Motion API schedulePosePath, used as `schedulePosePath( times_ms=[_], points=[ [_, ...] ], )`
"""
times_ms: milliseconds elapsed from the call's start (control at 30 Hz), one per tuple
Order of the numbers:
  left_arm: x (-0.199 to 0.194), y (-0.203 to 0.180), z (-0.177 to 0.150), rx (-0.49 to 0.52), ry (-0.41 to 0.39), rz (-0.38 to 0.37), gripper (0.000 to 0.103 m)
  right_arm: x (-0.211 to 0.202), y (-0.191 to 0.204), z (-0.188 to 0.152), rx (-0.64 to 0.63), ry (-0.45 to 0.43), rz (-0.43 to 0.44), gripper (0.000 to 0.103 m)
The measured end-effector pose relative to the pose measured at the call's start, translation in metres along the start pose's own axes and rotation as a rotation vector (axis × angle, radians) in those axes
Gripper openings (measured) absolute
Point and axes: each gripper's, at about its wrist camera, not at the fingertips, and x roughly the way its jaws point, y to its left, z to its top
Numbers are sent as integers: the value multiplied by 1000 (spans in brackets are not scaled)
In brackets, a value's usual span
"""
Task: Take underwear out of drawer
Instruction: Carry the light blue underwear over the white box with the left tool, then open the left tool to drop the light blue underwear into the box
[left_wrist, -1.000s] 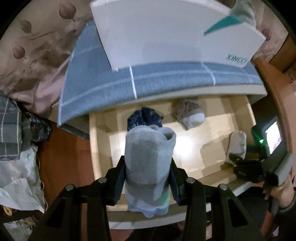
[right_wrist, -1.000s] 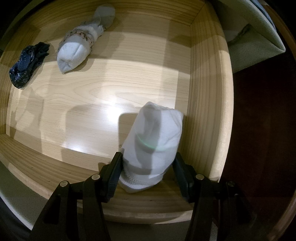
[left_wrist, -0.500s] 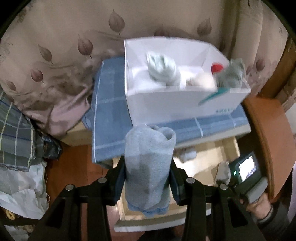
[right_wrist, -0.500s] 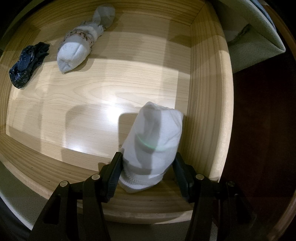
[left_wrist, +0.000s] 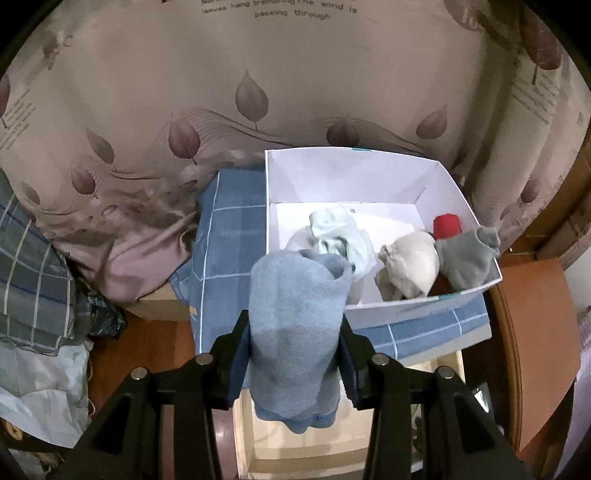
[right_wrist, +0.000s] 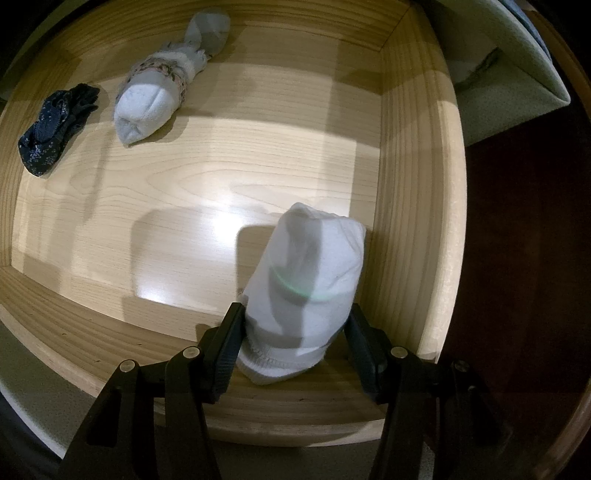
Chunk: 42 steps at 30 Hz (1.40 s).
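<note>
The left gripper (left_wrist: 293, 354) clamps a blue-grey roll (left_wrist: 295, 325); the white box (left_wrist: 369, 173) holds five bundles. The right gripper (right_wrist: 293, 343) grasps a white roll (right_wrist: 306, 284) inside the drawer (right_wrist: 413, 184), beside two others.

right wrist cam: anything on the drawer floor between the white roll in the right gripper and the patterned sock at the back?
Nothing: between the white roll and the patterned sock lies only bare drawer floor, in the right wrist view.

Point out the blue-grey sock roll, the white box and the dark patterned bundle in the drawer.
blue-grey sock roll (left_wrist: 295, 325): left wrist view, middle of the roll.
white box (left_wrist: 406, 314): left wrist view, near wall.
dark patterned bundle (right_wrist: 55, 129): right wrist view, middle of the fabric.
</note>
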Motion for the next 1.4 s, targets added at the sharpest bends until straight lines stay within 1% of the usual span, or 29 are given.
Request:
schedulePosePath(
  times_ms=[100,367,600,733,867,1067,1367,1400],
  points=[
    [10,-6,13,11,-2,25,43,0,-2,-1,0,-1,1,52],
    [44,-19,41,33,25,43,43,1,-5,-2,-5,-2,1,52],
    [61,-26,60,24,5,43,43,-1,-8,-3,-5,-3,2,52],
    [76,-28,67,19,7,75,43,-1,-7,-3,-2,-2,1,52],
    [91,-27,67,25,21,106,43,-3,-9,-3,-2,-1,-2,52],
    [107,-25,56,40,57,113,43,-3,-9,-4,-1,2,-9,52],
    [97,-21,50,11,53,79,48,-3,-9,-4,1,5,-15,52],
    [96,-20,50,11,55,73,52,-3,-10,-4,1,5,-15,52]
  ],
)
